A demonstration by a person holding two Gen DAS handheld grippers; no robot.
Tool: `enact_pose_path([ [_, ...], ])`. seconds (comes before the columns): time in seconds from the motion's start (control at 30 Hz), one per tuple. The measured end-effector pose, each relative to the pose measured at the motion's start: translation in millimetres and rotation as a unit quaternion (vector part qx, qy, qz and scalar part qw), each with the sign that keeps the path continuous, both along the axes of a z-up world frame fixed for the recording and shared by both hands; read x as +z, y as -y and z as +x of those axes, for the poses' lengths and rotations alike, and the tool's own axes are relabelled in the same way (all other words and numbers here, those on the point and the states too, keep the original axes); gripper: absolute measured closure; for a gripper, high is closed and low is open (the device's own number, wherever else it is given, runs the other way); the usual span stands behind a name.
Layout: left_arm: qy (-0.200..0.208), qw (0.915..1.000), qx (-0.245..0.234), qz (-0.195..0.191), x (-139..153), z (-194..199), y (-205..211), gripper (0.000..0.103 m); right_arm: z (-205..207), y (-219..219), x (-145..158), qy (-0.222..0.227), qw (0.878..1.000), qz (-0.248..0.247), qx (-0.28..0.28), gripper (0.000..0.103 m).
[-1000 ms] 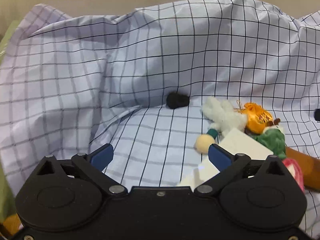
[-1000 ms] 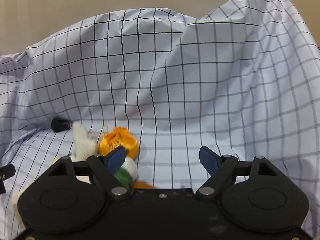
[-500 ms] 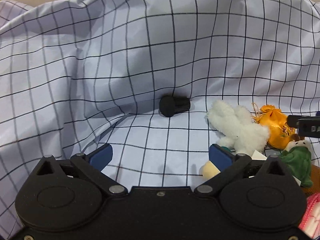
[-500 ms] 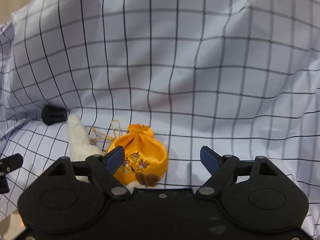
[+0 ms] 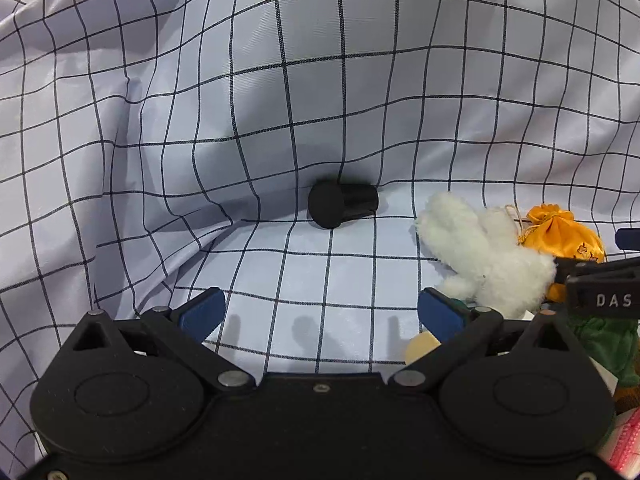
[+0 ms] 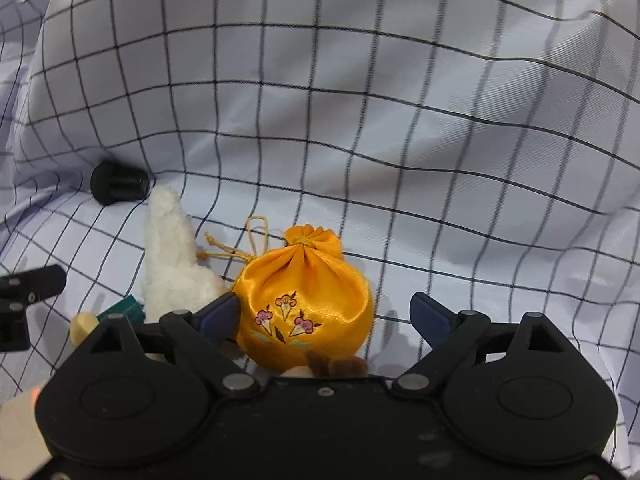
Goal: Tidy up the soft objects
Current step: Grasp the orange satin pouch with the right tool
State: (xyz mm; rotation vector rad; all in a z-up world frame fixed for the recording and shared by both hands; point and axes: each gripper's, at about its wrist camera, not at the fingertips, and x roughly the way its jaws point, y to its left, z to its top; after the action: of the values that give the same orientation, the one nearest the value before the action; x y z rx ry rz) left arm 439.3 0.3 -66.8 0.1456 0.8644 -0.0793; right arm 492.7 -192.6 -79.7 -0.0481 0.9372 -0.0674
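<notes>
An orange satin drawstring pouch with small flower embroidery lies on the checked cloth, between the open jaws of my right gripper, nearer the left finger. A white plush toy lies just left of it. In the left wrist view the white plush and the pouch lie at the right, beside a green plush. My left gripper is open and empty over bare cloth. A black cylinder lies ahead of it.
The checked cloth rises in folds behind and to the left like a wall. The black cylinder also shows in the right wrist view. A cream ball and a pink item lie at the lower right.
Both grippers have moved forward and down toward the cloth. The pouch now sits between the right jaws, and the black cylinder looks larger in the left view.
</notes>
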Motion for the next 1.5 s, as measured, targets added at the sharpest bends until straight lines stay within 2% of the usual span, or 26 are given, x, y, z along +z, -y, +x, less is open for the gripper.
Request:
enact_pose_path([
  [0.1,-0.003,1.0,0.005,-0.008,1,7,-2,0.003,7,-3,-4,-0.019,1.0,0.0,0.012,0.015],
  [0.17,-0.006,0.9998,0.007,-0.017,1,13,-3,0.003,8,-1,-5,-0.025,0.999,0.022,0.032,0.041],
  [0.33,-0.007,0.9993,0.016,-0.034,1,31,0,0.003,1,-3,-2,-0.009,0.999,0.012,0.033,0.041],
  [0.5,-0.006,0.9985,0.028,-0.048,2,52,6,0.003,-7,12,3,0.006,1.0,0.026,0.016,0.041],
  [0.67,-0.01,0.9979,0.043,-0.047,-4,74,15,0.003,-8,29,9,0.019,0.999,0.038,0.001,0.041],
  [0.9,-0.011,0.9977,0.061,-0.027,-20,95,24,0.004,-9,43,7,0.022,0.999,0.044,-0.009,0.041],
  [0.97,-0.015,0.9977,0.061,-0.024,-24,100,25,0.01,-12,46,7,0.023,0.999,0.044,-0.012,0.041],
  [1.03,-0.025,0.9976,0.061,-0.023,-28,101,25,0.04,-13,46,7,0.024,0.999,0.044,-0.012,0.041],
  [1.07,-0.032,0.9974,0.06,-0.026,-31,102,24,0.046,-13,46,8,0.025,0.999,0.044,-0.013,0.041],
  [1.1,-0.039,0.997,0.057,-0.034,-34,103,22,0.059,-15,47,10,0.026,0.999,0.044,-0.014,0.041],
  [1.17,-0.045,0.9962,0.06,-0.044,-38,103,17,0.067,-17,44,13,0.029,0.998,0.045,-0.016,0.041],
  [1.23,-0.039,0.9966,0.058,-0.044,-37,100,11,0.082,-19,44,18,0.033,0.998,0.046,-0.016,0.041],
  [1.43,-0.028,0.9968,0.044,-0.06,-27,85,-9,0.084,-23,35,31,0.036,0.998,0.044,-0.021,0.041],
  [1.5,-0.026,0.9968,0.046,-0.06,-23,81,-18,0.078,-23,33,32,0.036,0.998,0.044,-0.023,0.041],
])
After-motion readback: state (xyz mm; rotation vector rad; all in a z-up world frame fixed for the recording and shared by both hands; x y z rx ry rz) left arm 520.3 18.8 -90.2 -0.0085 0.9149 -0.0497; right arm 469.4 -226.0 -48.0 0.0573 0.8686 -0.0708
